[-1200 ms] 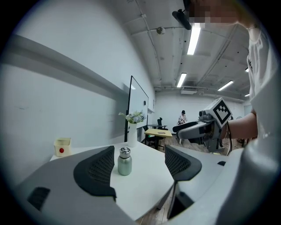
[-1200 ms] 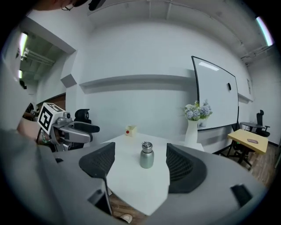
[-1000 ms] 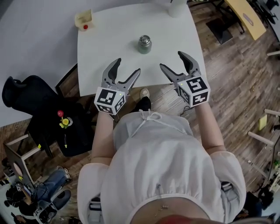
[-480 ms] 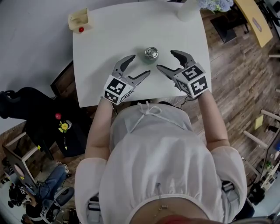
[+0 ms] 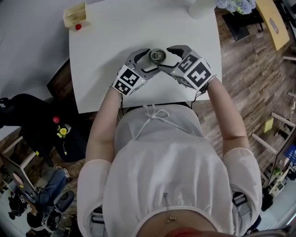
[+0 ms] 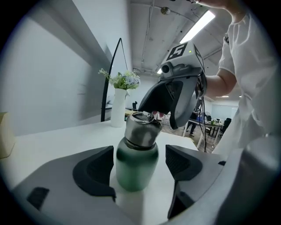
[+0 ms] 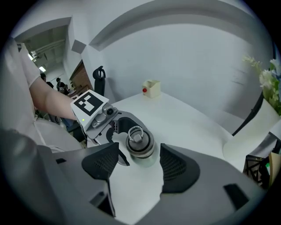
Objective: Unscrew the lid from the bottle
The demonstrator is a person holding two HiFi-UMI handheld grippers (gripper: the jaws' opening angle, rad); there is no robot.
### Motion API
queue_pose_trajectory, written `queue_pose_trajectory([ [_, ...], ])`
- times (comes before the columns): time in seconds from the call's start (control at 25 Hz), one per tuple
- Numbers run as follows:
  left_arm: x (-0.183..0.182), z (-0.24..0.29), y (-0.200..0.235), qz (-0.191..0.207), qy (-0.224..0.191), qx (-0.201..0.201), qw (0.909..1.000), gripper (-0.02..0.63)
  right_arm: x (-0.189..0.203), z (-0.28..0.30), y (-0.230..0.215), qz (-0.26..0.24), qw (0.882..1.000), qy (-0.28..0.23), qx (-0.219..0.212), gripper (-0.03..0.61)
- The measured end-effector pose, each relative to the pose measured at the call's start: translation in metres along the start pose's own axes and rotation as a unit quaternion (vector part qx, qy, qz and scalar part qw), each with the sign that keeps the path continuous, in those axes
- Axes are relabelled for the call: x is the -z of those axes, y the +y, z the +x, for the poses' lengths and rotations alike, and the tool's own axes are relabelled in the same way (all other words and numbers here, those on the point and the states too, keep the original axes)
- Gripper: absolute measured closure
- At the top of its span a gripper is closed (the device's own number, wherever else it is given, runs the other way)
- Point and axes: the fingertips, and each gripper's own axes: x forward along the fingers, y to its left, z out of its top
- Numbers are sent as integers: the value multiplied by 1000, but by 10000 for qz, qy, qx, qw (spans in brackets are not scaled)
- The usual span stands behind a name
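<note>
A small green bottle (image 6: 136,169) with a steel lid (image 6: 141,130) stands upright on the white table (image 5: 106,51). In the head view the bottle (image 5: 157,55) sits between both grippers. My left gripper (image 5: 149,60) is open, its jaws on either side of the green body, with a clear gap on the right side. My right gripper (image 5: 166,58) reaches in from the other side. Its jaws are closing around the lid (image 7: 139,141), which has a ring on top. Narrow gaps still show on both sides of the lid.
A small beige box with a red ball (image 5: 75,17) sits at the table's far left corner. A white vase with flowers (image 5: 202,6) stands at the far right. A black chair (image 5: 27,115) is on the wood floor, left of the table.
Both grippers have moved forward over the table and come together around the bottle, which stood apart from them before. The right jaws have narrowed a little.
</note>
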Motion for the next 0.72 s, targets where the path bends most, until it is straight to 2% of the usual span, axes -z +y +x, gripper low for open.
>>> queue_pose_trajectory([
  [0.32,4,17,6,17,108,100,9999,255,-4,10,-3,-291,9986,245,-376,345],
  [0.52,5,17,6,-45,2,64,10000,255,-4,11,-3,-512,9963,320,-612,347],
  [0.72,4,17,7,-59,-22,31,10000,255,-3,12,-1,-1236,9859,655,-923,347],
])
